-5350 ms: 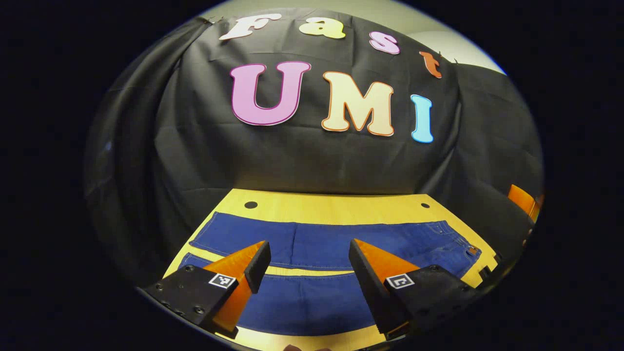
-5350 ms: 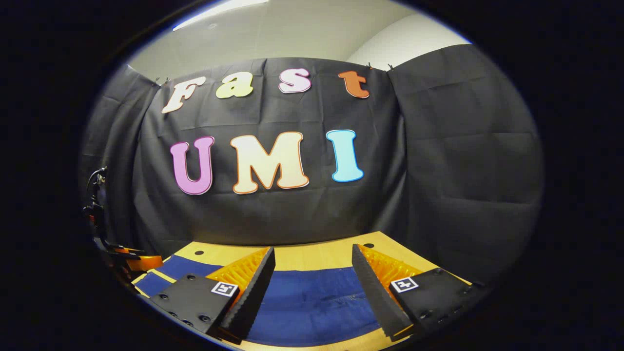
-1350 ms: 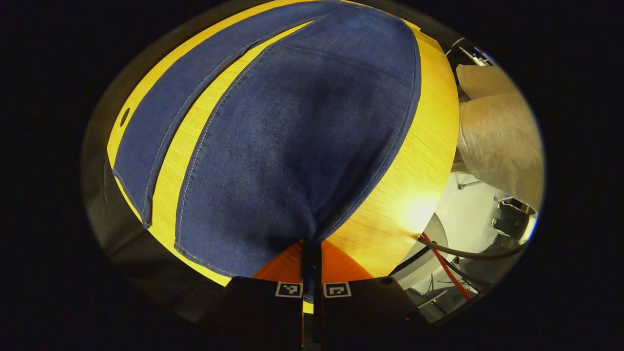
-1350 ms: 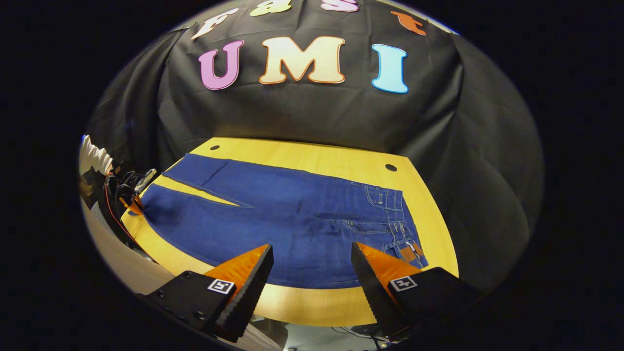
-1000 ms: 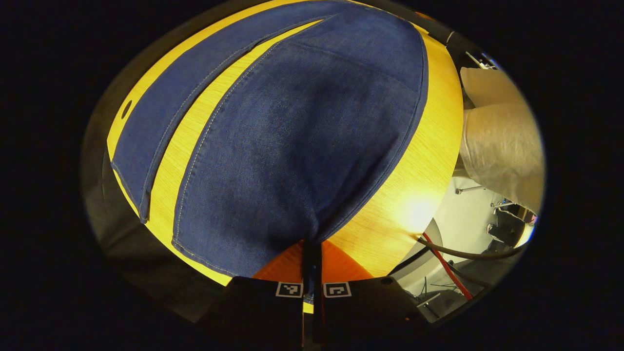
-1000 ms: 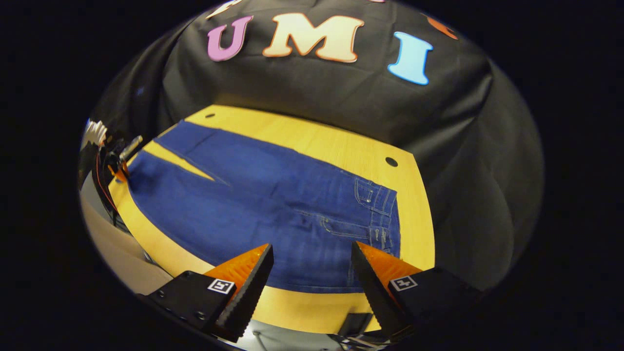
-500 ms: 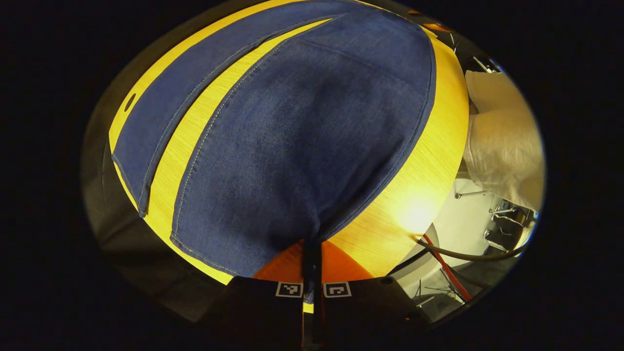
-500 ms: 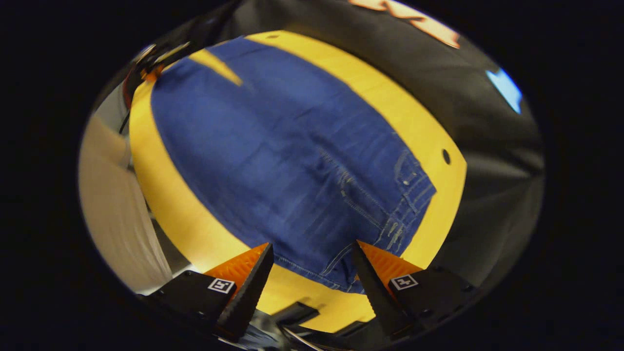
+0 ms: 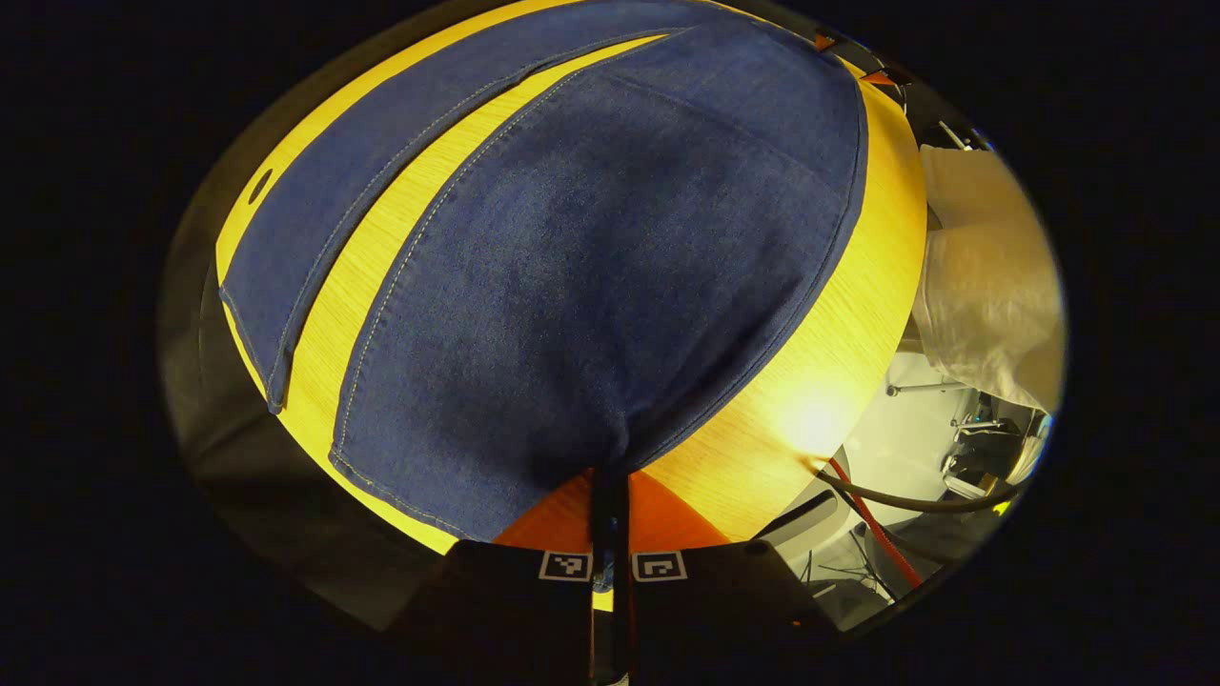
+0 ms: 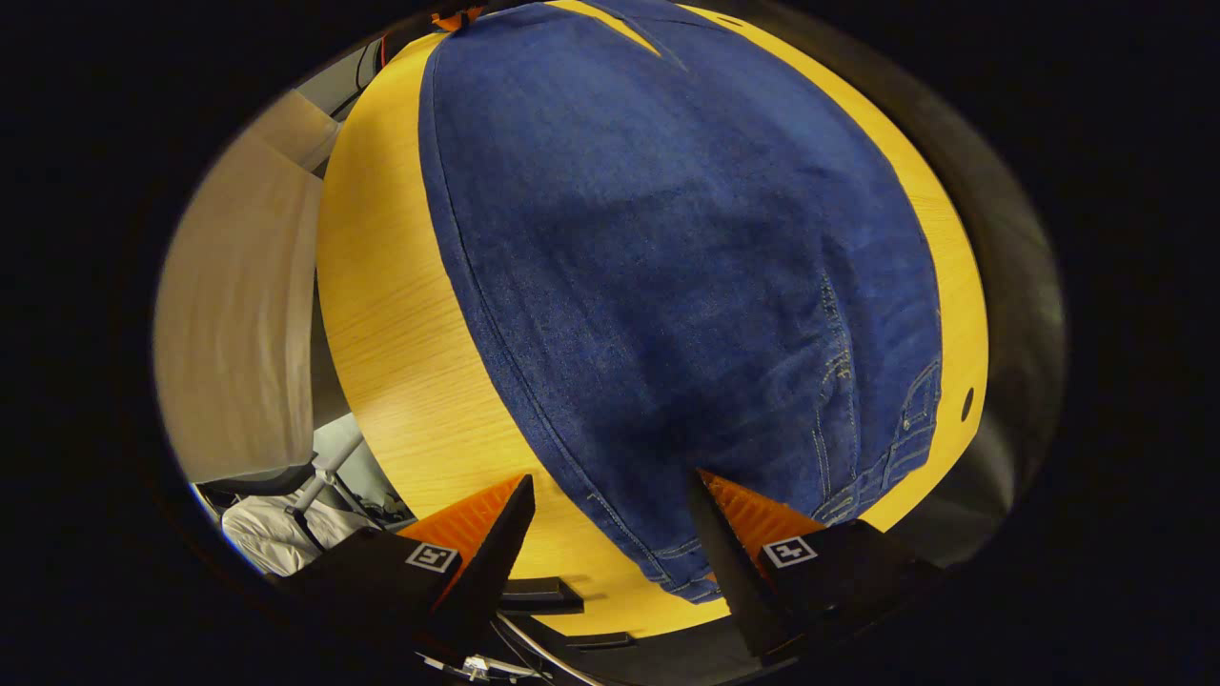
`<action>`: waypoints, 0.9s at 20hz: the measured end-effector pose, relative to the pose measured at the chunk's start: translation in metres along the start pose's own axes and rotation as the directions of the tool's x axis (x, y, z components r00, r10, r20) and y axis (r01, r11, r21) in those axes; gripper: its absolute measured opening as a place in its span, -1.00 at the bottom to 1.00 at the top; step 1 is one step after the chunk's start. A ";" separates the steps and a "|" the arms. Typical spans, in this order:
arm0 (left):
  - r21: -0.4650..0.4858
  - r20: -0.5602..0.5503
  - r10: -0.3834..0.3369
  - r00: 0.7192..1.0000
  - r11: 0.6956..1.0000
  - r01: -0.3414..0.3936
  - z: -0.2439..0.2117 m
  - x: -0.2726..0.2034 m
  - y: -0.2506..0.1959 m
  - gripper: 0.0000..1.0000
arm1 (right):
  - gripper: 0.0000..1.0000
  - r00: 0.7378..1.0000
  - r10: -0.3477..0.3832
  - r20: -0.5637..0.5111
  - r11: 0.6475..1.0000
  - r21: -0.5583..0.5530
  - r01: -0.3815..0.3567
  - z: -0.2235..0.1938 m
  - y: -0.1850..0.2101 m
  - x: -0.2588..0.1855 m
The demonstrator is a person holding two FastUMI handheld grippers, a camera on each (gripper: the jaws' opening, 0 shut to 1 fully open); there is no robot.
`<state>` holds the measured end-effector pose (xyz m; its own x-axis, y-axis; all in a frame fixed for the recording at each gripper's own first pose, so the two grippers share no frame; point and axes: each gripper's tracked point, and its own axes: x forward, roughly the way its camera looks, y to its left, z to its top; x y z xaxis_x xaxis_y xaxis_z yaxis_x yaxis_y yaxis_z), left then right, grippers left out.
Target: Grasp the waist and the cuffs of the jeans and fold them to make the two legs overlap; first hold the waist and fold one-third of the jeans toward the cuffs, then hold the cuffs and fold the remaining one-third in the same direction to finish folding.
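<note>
Jeans (image 9: 591, 267) lie flat on the table (image 9: 810, 381), legs apart with a strip of tabletop between them. In the left gripper view, my left gripper (image 9: 610, 495) has its jaws closed on the near leg's cuff corner, and the denim bunches slightly where the fingers pinch it. The far leg (image 9: 362, 181) rests beside it, untouched. A pale sleeve (image 9: 991, 295) shows past the table's edge, with cables (image 9: 886, 534) below. In the right gripper view, my right gripper (image 10: 610, 524) hovers with jaws spread wide over the waist (image 10: 858, 457) at its near corner; I cannot tell whether either finger touches the denim.
</note>
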<state>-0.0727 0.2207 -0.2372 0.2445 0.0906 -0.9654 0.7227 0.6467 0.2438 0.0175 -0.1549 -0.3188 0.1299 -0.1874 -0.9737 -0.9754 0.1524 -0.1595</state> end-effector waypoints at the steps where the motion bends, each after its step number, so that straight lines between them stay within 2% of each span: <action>1: 0.004 0.001 0.006 1.000 1.000 -0.006 0.000 0.000 0.000 -0.98 | 0.99 1.000 0.008 -0.011 1.000 0.001 -0.008 -0.001 0.001 0.003; 4: -0.001 0.011 0.018 1.000 1.000 -0.018 0.000 0.000 0.000 -0.98 | 0.96 0.998 0.042 -0.044 0.999 0.001 -0.042 0.000 0.002 0.009; 5: -0.003 0.013 0.019 1.000 1.000 -0.019 0.001 0.001 0.000 -0.98 | 0.82 0.998 0.044 -0.053 0.999 0.011 -0.043 0.001 0.003 0.007; 6: -0.002 0.013 0.019 1.000 1.000 -0.019 0.000 0.001 0.000 -0.98 | 0.83 0.998 0.044 -0.047 0.999 0.023 -0.043 0.002 0.002 0.007; 12: -0.014 0.007 0.021 1.000 1.000 -0.021 -0.001 0.002 0.001 -0.99 | 0.48 0.997 0.045 -0.066 0.997 0.067 -0.041 0.005 -0.002 0.005; 14: -0.021 0.006 0.019 1.000 1.000 -0.019 -0.001 0.002 0.000 -0.98 | 0.11 0.997 0.037 -0.073 0.997 0.075 -0.031 0.006 -0.014 0.006; 15: -0.027 0.009 0.017 1.000 1.000 -0.017 -0.001 0.002 0.000 -0.98 | -0.19 0.998 0.029 -0.064 0.995 0.095 -0.022 0.009 -0.019 0.004; 16: -0.040 0.013 0.016 1.000 0.999 -0.015 0.000 0.002 0.000 -0.98 | -0.26 0.998 0.027 -0.061 0.991 0.129 -0.019 0.009 -0.021 0.005; 17: -0.058 0.023 0.016 1.000 0.998 -0.015 0.000 0.002 -0.001 -0.98 | -0.53 0.998 0.023 -0.052 0.987 0.162 -0.014 0.008 -0.020 0.005; 18: -0.082 0.034 0.021 0.999 0.996 -0.019 -0.001 0.002 -0.002 -0.98 | -0.53 0.999 -0.006 -0.036 0.981 0.195 0.013 0.009 -0.024 0.004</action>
<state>-0.0748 0.2203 -0.2400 0.2817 0.0786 -0.9563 0.6628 0.7047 0.2532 0.0427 -0.1501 -0.3209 0.1293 -0.2231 -0.9662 -0.9201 0.3362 -0.2008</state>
